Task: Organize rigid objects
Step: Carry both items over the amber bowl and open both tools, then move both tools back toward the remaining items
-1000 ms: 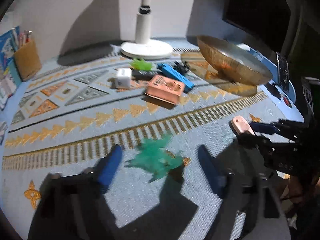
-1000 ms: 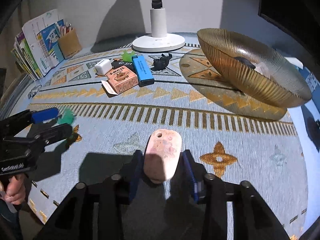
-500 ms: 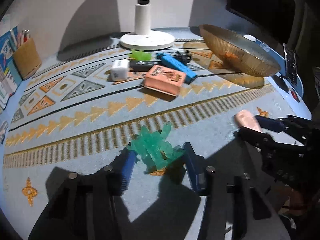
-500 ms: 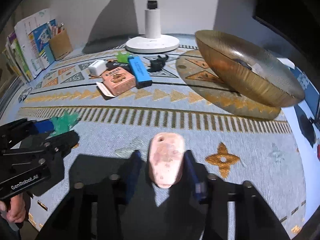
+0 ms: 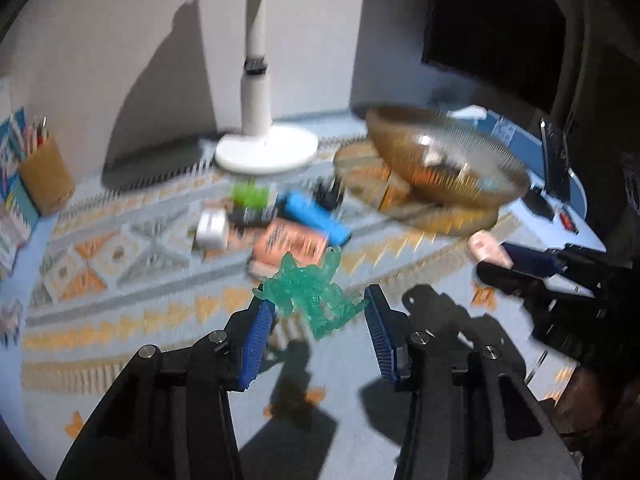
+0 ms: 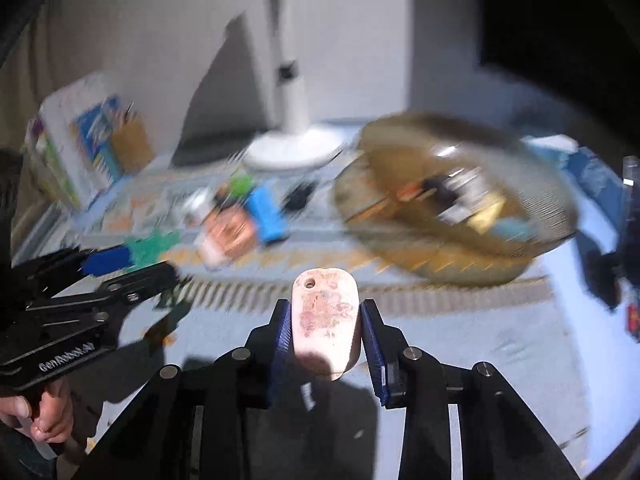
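Note:
My left gripper (image 5: 318,312) is shut on a translucent green toy figure (image 5: 310,294) and holds it above the patterned mat. My right gripper (image 6: 325,320) is shut on a flat pink oval tag (image 6: 325,322) with a hole at its tip, also lifted. The tag also shows in the left wrist view (image 5: 490,250), and the green figure in the right wrist view (image 6: 150,246). An amber ribbed glass bowl (image 5: 444,160) stands at the back right with several small items inside (image 6: 460,200).
A pile lies mid-mat: white cube (image 5: 212,232), orange box (image 5: 292,244), blue lighter (image 5: 316,216), light green piece (image 5: 250,196), black clip (image 5: 330,196). A white lamp base (image 5: 266,152) stands behind. A pen holder (image 5: 46,180) and booklets sit far left.
Both grippers have lifted off the mat with their objects. The left gripper closed on the green figure during the last second; the views now sweep toward the bowl, blurred.

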### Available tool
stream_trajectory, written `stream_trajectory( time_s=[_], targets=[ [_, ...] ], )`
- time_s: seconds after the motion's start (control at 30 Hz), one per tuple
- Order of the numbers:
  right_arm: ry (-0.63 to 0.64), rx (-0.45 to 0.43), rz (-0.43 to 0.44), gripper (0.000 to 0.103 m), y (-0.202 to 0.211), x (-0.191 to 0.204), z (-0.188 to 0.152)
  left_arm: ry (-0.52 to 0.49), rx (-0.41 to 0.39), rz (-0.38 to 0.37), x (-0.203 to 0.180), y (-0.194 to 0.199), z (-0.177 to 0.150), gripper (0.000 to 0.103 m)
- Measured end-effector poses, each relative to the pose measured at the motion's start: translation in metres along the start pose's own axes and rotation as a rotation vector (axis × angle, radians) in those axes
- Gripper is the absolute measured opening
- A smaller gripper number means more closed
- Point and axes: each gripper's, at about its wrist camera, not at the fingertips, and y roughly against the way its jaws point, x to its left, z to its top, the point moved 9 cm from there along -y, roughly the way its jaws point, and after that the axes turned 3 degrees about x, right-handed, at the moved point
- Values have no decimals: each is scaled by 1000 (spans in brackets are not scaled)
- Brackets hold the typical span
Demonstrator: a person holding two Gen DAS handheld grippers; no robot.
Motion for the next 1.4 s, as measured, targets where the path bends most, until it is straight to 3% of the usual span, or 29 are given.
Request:
stream_trajectory(
  time_s=[0.2, 0.3, 0.47, 0.57, 0.87, 1.13, 1.17, 1.3, 1.4],
  targets=[
    [-165, -138, -164, 34, 47, -109, 50, -79, -113, -53, -34, 9, 76, 43],
    [-248, -155, -220, 34, 56, -155, 70, -124, -159, -102, -66, 4, 114, 43],
    [-312, -136, -264, 34, 52, -196, 90, -123, -133, -179, -106, -33, 152, 44],
    [-315, -92, -262, 34, 32, -203, 93, -107, -86, -223, -122, -61, 155, 44],
    [-334, 20, -271, 34, -19, -214, 77, -138, 49, -235, -155, -123, 126, 44],
    [-329, 47, -299, 34, -30, -223, 70, -158, 76, -235, -167, -139, 117, 45],
    [-329, 49, -300, 34, -31, -224, 71, -163, 75, -236, -169, -139, 117, 46],
    [-352, 57, -280, 40, -28, -226, 71, -201, 42, -211, -166, -124, 123, 70],
    [-372, 5, -280, 40, -6, -229, 76, -180, -19, -216, -146, -90, 137, 70]
  ],
)
